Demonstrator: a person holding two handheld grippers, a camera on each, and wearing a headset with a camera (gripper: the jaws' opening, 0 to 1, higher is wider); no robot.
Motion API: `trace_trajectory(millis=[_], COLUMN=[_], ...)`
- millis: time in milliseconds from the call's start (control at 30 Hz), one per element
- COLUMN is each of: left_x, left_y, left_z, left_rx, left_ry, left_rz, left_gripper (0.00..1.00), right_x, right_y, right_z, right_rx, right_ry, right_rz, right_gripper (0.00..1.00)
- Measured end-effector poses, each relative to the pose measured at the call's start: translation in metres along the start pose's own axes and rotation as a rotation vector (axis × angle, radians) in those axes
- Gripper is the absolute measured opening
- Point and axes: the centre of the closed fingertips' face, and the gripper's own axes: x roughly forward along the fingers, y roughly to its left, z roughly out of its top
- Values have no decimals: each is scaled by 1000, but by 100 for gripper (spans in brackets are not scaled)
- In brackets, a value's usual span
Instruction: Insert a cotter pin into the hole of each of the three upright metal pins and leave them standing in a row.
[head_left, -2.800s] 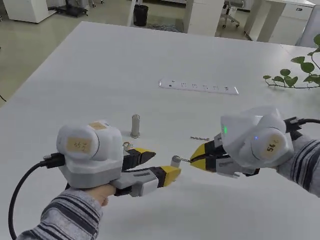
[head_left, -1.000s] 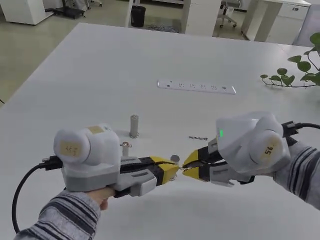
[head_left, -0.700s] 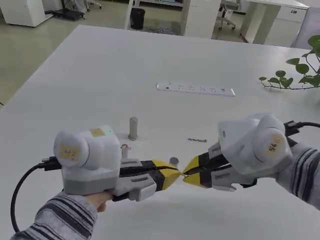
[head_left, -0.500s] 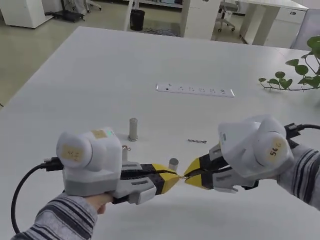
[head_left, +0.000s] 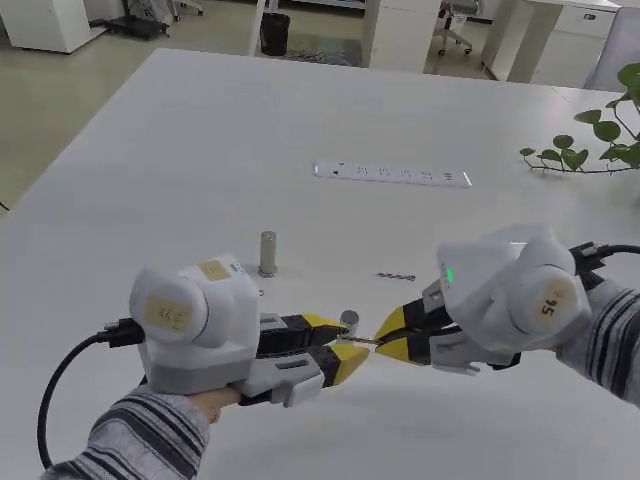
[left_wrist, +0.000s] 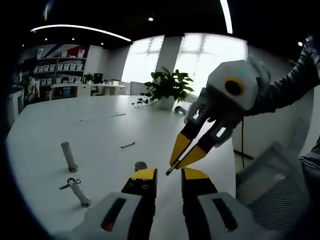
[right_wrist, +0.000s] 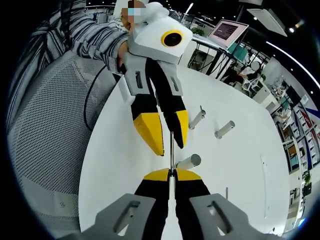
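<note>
In the head view, the right gripper (head_left: 383, 341) was clamped on a thin cotter pin (head_left: 362, 342). The pin's free end pointed at the left gripper (head_left: 338, 343), whose jaws stood apart. A short metal pin (head_left: 348, 320) stood on the white worktop (head_left: 200, 150) just behind the meeting tips. A second metal pin (head_left: 267, 253) stood farther back, with a loose cotter pin (head_left: 397, 276) lying to its right and a power strip (head_left: 392, 174) beyond.

In the left gripper view, the left gripper (left_wrist: 167, 176) had its jaws spread, holding nothing. The right gripper (left_wrist: 171, 169) reached in from the right, pinching the cotter pin (left_wrist: 170, 171) just above that gap. The metal pin (left_wrist: 141, 165) stood just beyond one jaw. A third metal pin (left_wrist: 80, 191) carried a fitted cotter pin (left_wrist: 70, 183) at its head.

In the right gripper view, the right gripper (right_wrist: 171, 174) gripped the cotter pin (right_wrist: 171, 155), which ran ahead between the left gripper's (right_wrist: 170, 148) jaws. Whether they touched it could not be told. The metal pin (right_wrist: 189, 162) was just beside the shaft.
</note>
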Motion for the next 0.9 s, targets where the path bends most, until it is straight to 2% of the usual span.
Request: trace_trajectory(millis=[133, 233, 333, 500, 700, 900], left_x=[-2, -1, 1, 5, 14, 24], left_y=[13, 20, 28, 35, 34, 35], left_z=[2, -1, -8, -13, -24, -29], left_rx=[41, 50, 60, 75, 80, 95], left_ry=[-11, -2, 28, 36, 86, 121], left_rz=[80, 126, 171, 229, 270, 299], left_gripper=[21, 25, 26, 27, 26, 26], right_x=[0, 0, 2, 5, 9, 13], right_y=[-9, -14, -18, -22, -27, -30], right_z=[-9, -14, -20, -30, -44, -51], right_rx=[-2, 11, 25, 46, 62, 78], right_ry=[36, 46, 65, 90, 118, 130], right_rz=[-29, -41, -54, -60, -66, -64], right_gripper=[0, 0, 0, 0, 0, 0])
